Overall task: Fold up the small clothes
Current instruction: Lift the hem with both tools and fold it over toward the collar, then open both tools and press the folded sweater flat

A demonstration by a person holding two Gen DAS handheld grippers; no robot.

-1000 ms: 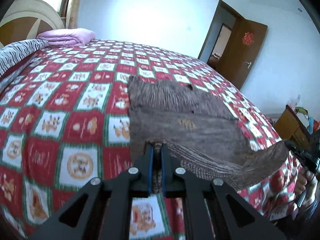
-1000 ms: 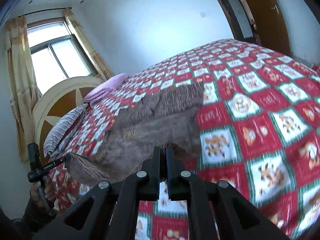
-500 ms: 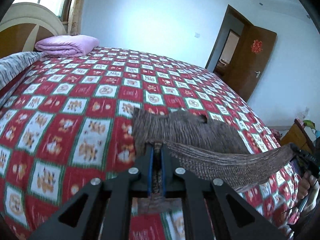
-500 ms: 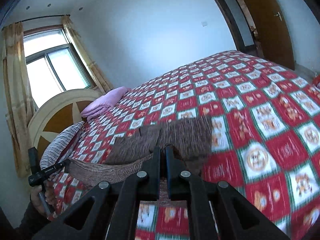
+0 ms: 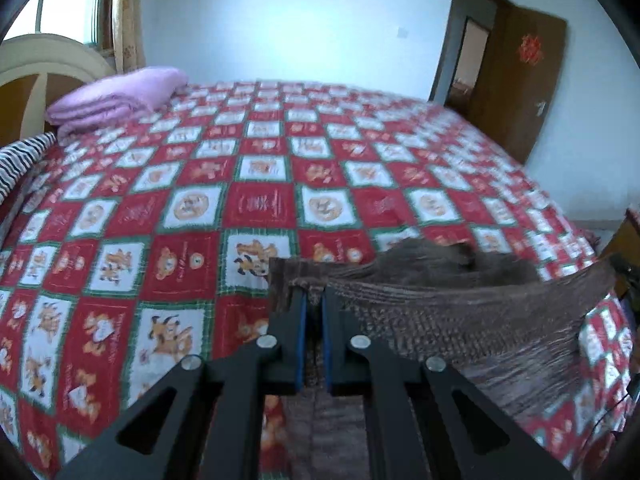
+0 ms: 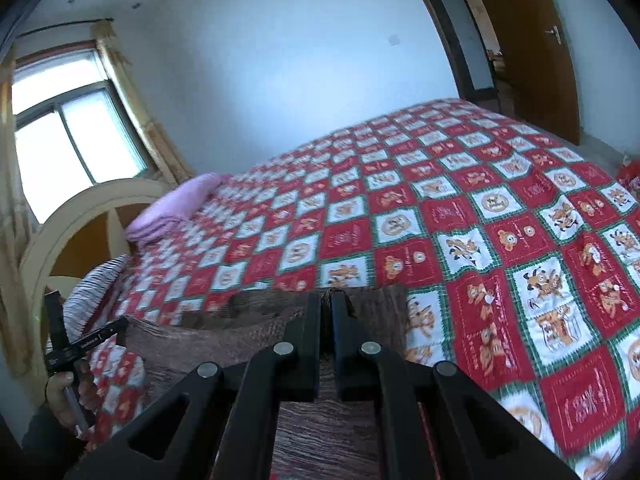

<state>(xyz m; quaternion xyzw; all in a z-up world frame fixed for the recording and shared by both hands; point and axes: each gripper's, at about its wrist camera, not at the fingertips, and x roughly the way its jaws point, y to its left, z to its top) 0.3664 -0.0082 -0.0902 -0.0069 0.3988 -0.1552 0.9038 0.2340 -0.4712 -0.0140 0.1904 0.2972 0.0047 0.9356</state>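
Observation:
A brown knitted garment [image 5: 460,320] is stretched between my two grippers above the red checked bedspread [image 5: 260,200]. My left gripper [image 5: 314,294] is shut on one corner of its ribbed hem. My right gripper [image 6: 326,300] is shut on the other corner of the garment [image 6: 240,328]. The hem is carried forward over the far half of the garment, which lies on the bed. My left gripper also shows at the left edge of the right wrist view [image 6: 108,330]. My right gripper shows at the right edge of the left wrist view [image 5: 626,268].
A folded pink quilt [image 5: 120,98] and a striped pillow [image 5: 20,158] lie by the headboard [image 6: 92,216]. A window [image 6: 68,140] is behind it. A brown door [image 5: 516,80] stands open at the far right. A wooden cabinet [image 5: 624,240] is beside the bed.
Both grippers have lifted the garment's near hem and carried it forward over the far half. The flat part on the bed now looks much shorter.

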